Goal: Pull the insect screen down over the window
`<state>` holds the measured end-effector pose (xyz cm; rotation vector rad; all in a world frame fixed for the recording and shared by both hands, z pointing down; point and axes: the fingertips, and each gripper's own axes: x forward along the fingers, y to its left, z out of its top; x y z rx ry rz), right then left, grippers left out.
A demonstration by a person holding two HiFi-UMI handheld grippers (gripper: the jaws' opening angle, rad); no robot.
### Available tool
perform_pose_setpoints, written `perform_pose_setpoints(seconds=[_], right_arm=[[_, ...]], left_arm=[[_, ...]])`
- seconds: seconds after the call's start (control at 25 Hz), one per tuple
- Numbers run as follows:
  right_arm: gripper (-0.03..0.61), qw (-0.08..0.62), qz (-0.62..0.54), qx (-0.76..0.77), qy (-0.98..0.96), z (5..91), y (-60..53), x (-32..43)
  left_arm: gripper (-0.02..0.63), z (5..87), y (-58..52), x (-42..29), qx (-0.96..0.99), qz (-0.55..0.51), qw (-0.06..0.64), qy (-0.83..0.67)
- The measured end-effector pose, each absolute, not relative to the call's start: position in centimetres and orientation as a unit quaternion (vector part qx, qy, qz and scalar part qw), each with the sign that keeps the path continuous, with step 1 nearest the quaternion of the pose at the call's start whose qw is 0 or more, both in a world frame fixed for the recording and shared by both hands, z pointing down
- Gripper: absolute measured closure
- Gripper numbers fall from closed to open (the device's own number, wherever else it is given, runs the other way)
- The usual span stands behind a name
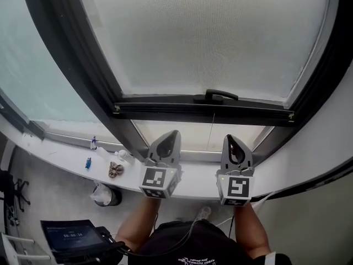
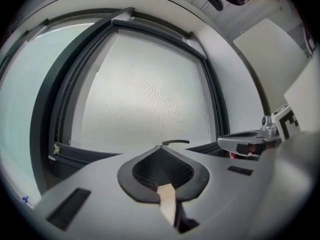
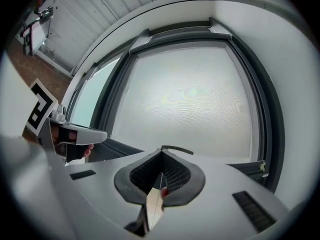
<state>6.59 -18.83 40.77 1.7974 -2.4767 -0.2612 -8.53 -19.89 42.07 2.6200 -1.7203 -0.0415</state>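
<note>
Head view: insect screen fills most of the window opening. Its dark bottom bar sits low in the frame, a strip of uncovered glass below it. A black handle lies on the bar's upper edge, about mid-span. A thin cord hangs straight down from the bar.

Left gripper: jaws closed tight, nothing between them. It points toward the window from just above the white window sill. The bar is at 12 o'clock from its tip, near but apart. The handle is at about 1 o'clock.

Right gripper: jaws also pressed together, empty. The bar is at 12 o'clock from it, with a clear gap. The handle is at 11 o'clock, and the cord at 10 o'clock, hanging between the two grippers and touching neither.

Left gripper view: left gripper with its pads meeting in one seam. The handle shows just past the tip at 1 o'clock, the mesh above. The other gripper is at 3 o'clock.

Right gripper view: right gripper the same, shut and bare. The handle is just beyond the tip, the screen at 12 o'clock. The left gripper is at 9 o'clock.
</note>
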Motion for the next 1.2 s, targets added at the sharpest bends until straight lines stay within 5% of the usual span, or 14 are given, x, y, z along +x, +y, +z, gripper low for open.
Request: perform_pose_setpoints(seconds=[0.52, 1.2], right_arm=[[0.577, 0.068, -0.048, 0.61, -0.788, 44.2, -9.6, 2.6], [0.577, 0.044, -0.043, 0.587, -0.807, 44.3, -3.4, 5.3]], left_arm=[[0.612, 46.1, -11.6, -12.1, 0.849, 0.003, 0.036, -0.527], [0.612, 46.1, -5.0, -7.9, 0.841, 0.029, 0.022, -0.54]])
